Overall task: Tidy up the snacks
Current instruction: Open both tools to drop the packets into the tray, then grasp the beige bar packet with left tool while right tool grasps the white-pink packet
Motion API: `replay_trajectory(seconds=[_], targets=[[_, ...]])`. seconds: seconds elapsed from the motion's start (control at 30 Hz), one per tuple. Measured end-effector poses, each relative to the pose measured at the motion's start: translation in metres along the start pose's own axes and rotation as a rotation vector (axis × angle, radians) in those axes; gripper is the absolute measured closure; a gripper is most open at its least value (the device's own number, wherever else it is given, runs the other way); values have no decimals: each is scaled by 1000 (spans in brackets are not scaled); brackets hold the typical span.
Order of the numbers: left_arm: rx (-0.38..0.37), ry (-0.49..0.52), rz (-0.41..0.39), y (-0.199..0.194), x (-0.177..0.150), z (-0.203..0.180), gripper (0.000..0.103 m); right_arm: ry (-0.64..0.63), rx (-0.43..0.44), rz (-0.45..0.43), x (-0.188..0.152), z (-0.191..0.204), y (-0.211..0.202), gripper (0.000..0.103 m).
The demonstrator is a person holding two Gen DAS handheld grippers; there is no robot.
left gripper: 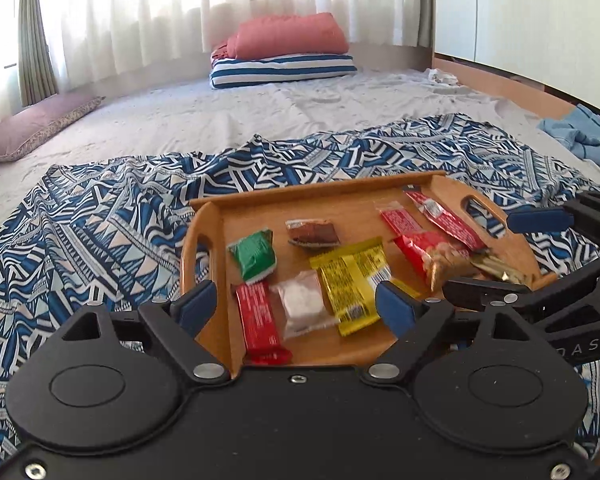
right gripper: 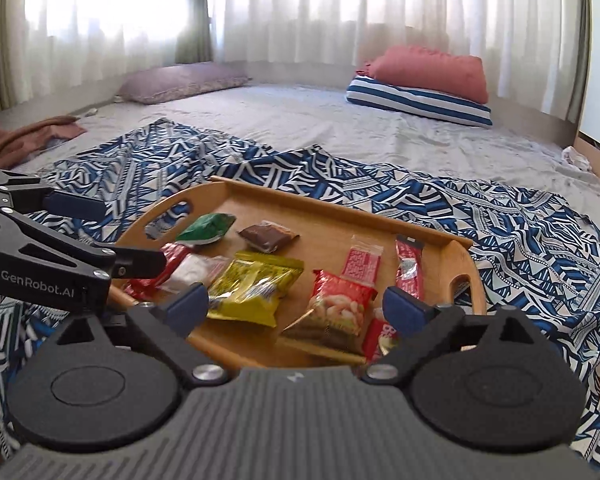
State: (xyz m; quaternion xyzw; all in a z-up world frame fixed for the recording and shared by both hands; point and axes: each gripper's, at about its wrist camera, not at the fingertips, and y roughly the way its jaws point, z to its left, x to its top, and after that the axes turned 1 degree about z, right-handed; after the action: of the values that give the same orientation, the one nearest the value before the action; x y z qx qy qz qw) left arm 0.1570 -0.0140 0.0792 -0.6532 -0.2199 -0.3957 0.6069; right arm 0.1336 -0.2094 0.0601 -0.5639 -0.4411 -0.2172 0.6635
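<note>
A wooden tray (left gripper: 452, 194) (right gripper: 328, 200) with cut-out handles lies on a blue patterned cloth (left gripper: 100, 220) (right gripper: 540, 232) and holds several snack packets. Among them are a green packet (left gripper: 254, 256) (right gripper: 206, 229), a brown one (left gripper: 312, 233) (right gripper: 268, 236), a yellow bag (left gripper: 350, 280) (right gripper: 256, 286), a clear white pack (left gripper: 303, 305), a red bar (left gripper: 258, 320) and a red nut bag (right gripper: 336, 308). My left gripper (left gripper: 296, 306) hovers open over the tray's near left part, nothing between its fingers. My right gripper (right gripper: 296, 306) hovers open over the near right part, also empty.
The tray and cloth lie on a grey bedsheet (left gripper: 220, 120). A striped pillow (left gripper: 284, 68) with a pink one on top sits at the back, a mauve pillow (right gripper: 180, 82) to the left. Blue cloth (left gripper: 580, 140) and brown cloth (right gripper: 24, 136) lie at the bed's sides.
</note>
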Motion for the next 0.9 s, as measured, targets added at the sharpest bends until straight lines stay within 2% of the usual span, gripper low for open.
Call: replay_trajectory(seconds=[0.37, 0.57, 0.73, 0.83, 0.9], targets=[[-49, -30, 113, -4, -32, -5, 16, -104, 46, 25, -28, 23, -22, 0], [-97, -133, 196, 7, -47, 1, 17, -148, 67, 60, -46, 34, -23, 0], [-107, -119, 217, 11, -55, -1, 19, -167, 88, 88, -59, 41, -19, 0], [-127, -114, 230, 14, -57, -4, 22, -161, 97, 102, -63, 44, -14, 0], [-128, -117, 239, 17, -58, -6, 29, -154, 105, 109, -66, 45, -11, 0]])
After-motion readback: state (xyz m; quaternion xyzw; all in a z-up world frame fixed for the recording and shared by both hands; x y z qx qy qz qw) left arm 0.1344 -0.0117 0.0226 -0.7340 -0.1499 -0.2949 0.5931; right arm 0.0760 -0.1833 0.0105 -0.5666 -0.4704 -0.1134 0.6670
